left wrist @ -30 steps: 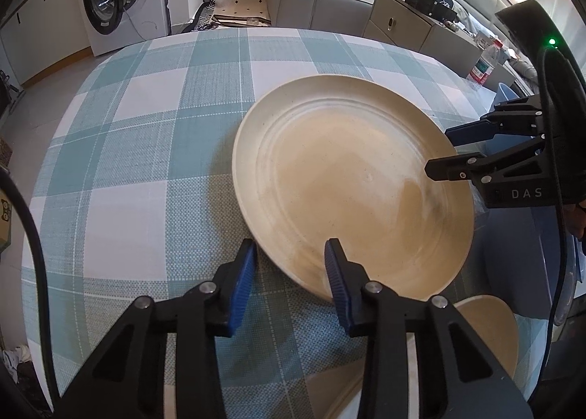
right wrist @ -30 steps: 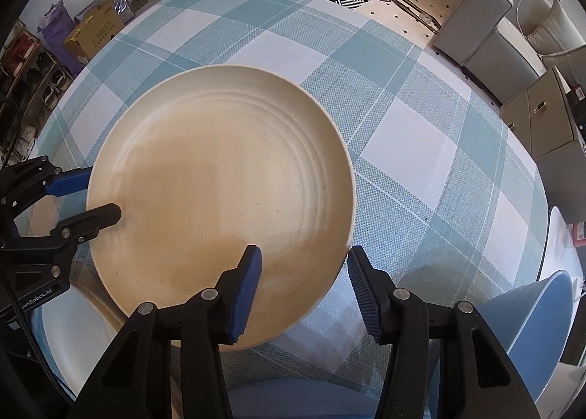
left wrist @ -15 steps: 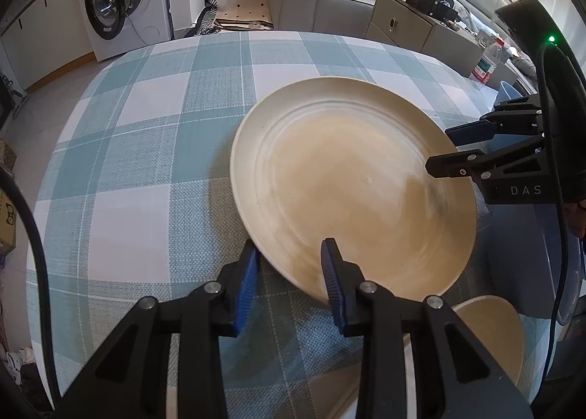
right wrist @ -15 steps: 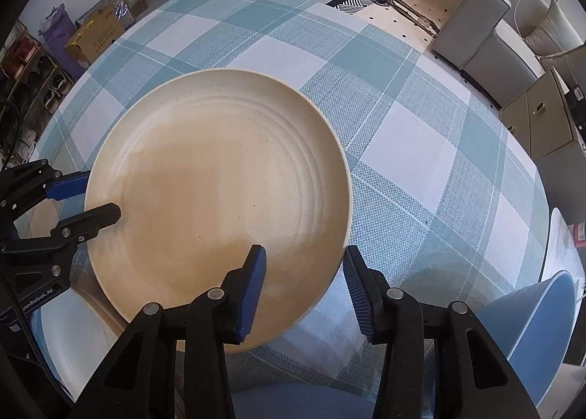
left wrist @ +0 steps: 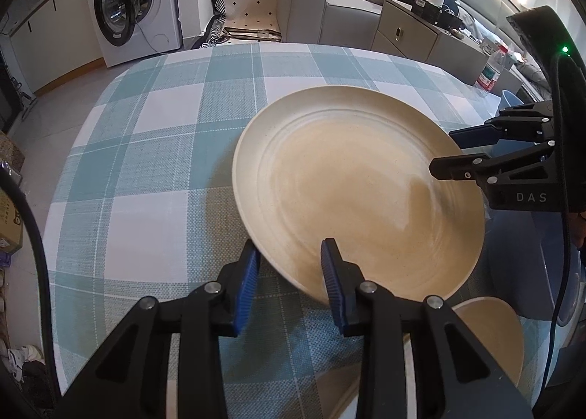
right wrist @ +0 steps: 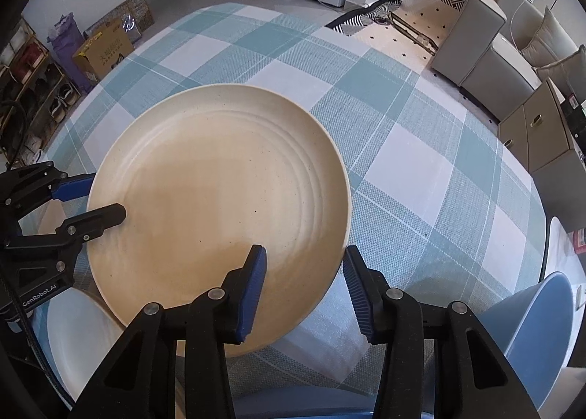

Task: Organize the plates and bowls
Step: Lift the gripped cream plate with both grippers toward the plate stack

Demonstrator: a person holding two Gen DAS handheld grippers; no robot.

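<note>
1. A large cream plate (left wrist: pixel 359 192) sits over the teal-and-white checked cloth (left wrist: pixel 146 162) covering the surface, its rim ringed with faint concentric grooves.
2. The left claw (left wrist: pixel 289 272) has its two blue-padded fingers parted, straddling the near edge of the plate: one pad lies outside the rim, the other over the plate's inner face. A clear gap shows between pads and rim, so the claw holds nothing.
3. The right claw (right wrist: pixel 304 283) is likewise spread wide across the plate's rim at another side, one finger above the plate's face and the other outside the edge over the cloth; it grips nothing.
4. From the left wrist view, the right claw (left wrist: pixel 457 151) enters from the right edge, its fingers on either side of the plate's far right rim.
5. From the right wrist view, the left claw (right wrist: pixel 106 195) reaches in from the left, one finger lying over the plate.
6. A smaller cream plate (left wrist: pixel 490 338) lies partly under the large plate's near edge.
7. A blue bowl (right wrist: pixel 538 331) stands near the cloth's edge, apart from the big plate.
8. A washing machine (left wrist: pixel 135 5) and a grey sofa (left wrist: pixel 329 5) stand beyond the surface.
</note>
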